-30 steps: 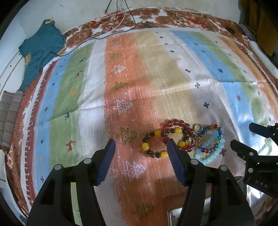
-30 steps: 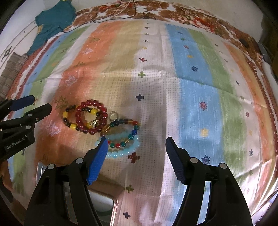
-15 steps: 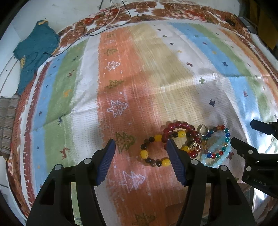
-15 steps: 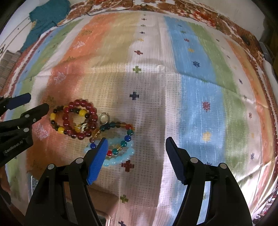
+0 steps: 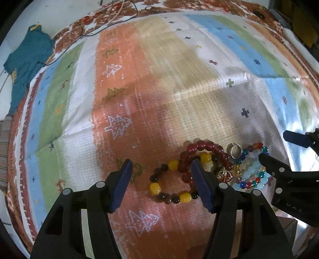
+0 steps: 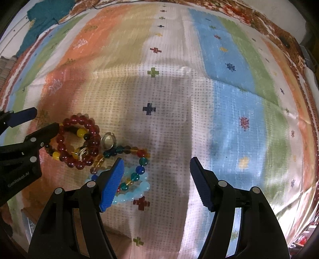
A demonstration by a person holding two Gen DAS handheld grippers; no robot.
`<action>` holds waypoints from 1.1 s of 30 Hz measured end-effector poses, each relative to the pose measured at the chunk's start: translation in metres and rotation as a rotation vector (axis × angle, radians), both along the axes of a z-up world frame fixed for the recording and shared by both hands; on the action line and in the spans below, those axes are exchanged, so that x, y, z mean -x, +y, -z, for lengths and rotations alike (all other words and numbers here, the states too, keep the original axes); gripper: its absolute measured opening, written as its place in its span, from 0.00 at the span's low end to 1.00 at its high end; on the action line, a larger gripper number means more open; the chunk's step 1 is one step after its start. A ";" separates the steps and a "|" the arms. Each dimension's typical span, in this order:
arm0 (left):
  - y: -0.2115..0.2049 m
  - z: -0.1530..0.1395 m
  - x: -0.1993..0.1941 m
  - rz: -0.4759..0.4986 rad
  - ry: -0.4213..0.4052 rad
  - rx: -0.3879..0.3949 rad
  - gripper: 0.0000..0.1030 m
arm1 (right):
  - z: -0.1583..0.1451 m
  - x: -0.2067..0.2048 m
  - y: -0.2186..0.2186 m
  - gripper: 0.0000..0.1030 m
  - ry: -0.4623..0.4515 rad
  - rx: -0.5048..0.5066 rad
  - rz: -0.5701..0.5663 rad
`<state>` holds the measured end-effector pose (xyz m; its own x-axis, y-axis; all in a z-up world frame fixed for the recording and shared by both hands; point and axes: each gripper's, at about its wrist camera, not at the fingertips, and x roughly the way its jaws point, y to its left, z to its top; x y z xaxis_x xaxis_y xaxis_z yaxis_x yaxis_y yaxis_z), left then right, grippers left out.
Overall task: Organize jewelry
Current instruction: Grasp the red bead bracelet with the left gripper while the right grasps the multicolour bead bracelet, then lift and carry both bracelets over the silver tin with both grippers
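Observation:
A pile of jewelry lies on the striped cloth [image 5: 151, 95]. A yellow-and-brown bead bracelet [image 5: 171, 185] lies between the fingers of my open left gripper [image 5: 161, 183]. A dark red bead bracelet [image 5: 203, 153] overlaps it; it also shows in the right wrist view [image 6: 79, 143]. A silver ring [image 5: 236, 150] [image 6: 108, 140], a small gold wire charm [image 6: 83, 153], a multicolour bead bracelet [image 6: 133, 159] and a light blue bead bracelet [image 6: 137, 189] lie to the right. My right gripper [image 6: 157, 183] is open and empty, its left finger over the light blue bracelet.
A teal garment [image 5: 26, 65] lies at the far left edge of the cloth. Thin cables [image 5: 111, 18] run across the far edge. A brown box corner [image 6: 117, 247] shows under the grippers at the near edge. The cloth stretches wide to the right [image 6: 239, 99].
Both grippers have moved forward and down toward the jewelry pile. The yellow-and-brown bracelet now lies between my left gripper's fingers. The jewelry has not moved.

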<state>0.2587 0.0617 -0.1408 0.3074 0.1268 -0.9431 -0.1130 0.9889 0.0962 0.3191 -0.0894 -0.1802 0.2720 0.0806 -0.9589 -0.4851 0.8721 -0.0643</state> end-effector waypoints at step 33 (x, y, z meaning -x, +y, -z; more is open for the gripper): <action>-0.013 -0.034 0.015 -0.004 -0.074 0.050 0.12 | -0.033 0.013 0.003 0.10 -0.102 -0.083 -0.043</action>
